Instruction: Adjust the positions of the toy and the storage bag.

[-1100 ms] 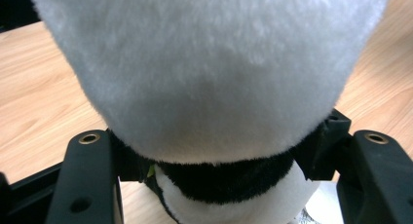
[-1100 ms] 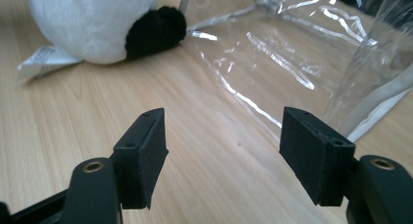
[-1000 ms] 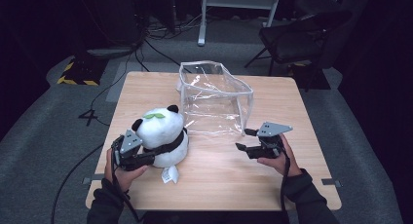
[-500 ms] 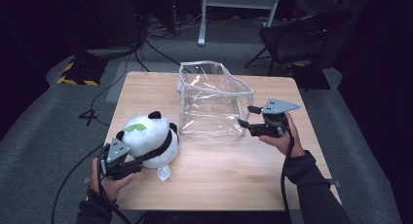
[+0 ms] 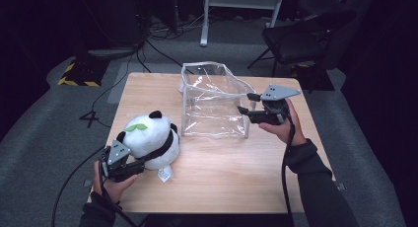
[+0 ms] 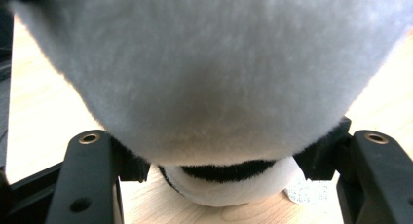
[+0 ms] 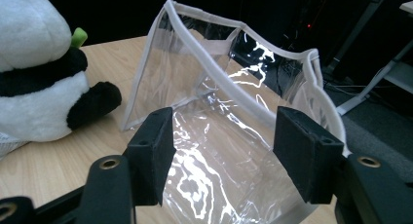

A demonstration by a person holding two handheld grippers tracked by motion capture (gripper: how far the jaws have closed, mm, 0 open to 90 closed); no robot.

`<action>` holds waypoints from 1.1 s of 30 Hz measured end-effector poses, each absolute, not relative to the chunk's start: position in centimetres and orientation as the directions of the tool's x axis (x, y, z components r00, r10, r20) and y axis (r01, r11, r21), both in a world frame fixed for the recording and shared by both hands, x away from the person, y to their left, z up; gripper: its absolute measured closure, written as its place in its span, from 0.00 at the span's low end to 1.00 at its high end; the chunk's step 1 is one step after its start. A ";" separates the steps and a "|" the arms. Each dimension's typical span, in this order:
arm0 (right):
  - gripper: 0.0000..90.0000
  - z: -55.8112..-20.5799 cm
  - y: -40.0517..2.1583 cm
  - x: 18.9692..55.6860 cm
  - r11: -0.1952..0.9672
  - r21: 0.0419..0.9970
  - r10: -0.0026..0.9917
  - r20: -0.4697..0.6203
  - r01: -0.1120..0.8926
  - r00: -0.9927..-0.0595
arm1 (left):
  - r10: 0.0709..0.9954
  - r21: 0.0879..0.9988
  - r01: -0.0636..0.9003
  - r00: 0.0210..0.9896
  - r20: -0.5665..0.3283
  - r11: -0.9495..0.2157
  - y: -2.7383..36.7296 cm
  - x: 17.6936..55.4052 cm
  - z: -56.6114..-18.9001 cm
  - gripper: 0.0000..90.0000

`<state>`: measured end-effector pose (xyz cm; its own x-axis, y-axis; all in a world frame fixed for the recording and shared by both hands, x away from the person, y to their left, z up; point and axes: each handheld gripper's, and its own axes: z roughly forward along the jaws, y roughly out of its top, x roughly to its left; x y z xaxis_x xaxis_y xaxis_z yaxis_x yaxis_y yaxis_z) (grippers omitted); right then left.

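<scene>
A dim lab or recording studio, not a home.

I work at a lone pale wooden table [image 5: 212,187] on grey carpet [image 5: 44,153], lit from above while all around it falls into darkness. Black cables [image 5: 148,37] snake over the floor behind it, past a yellow-and-black hazard-striped block [image 5: 75,75]. A white metal stand [image 5: 241,10] and a black folding chair [image 5: 300,34] wait at the back. What may be dark equipment cases stand at the far left, though the gloom there is too deep for me to be sure.
</scene>
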<state>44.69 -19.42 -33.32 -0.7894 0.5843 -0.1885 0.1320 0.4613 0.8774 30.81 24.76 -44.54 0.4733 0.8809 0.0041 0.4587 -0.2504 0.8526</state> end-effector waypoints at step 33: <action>0.58 -34.1 -12.9 49.3 0.601 0.783 0.521 -0.232 0.160 -0.822 | 0.872 0.857 0.451 0.490 -0.006 -0.248 24.6 31.1 -45.1 0.40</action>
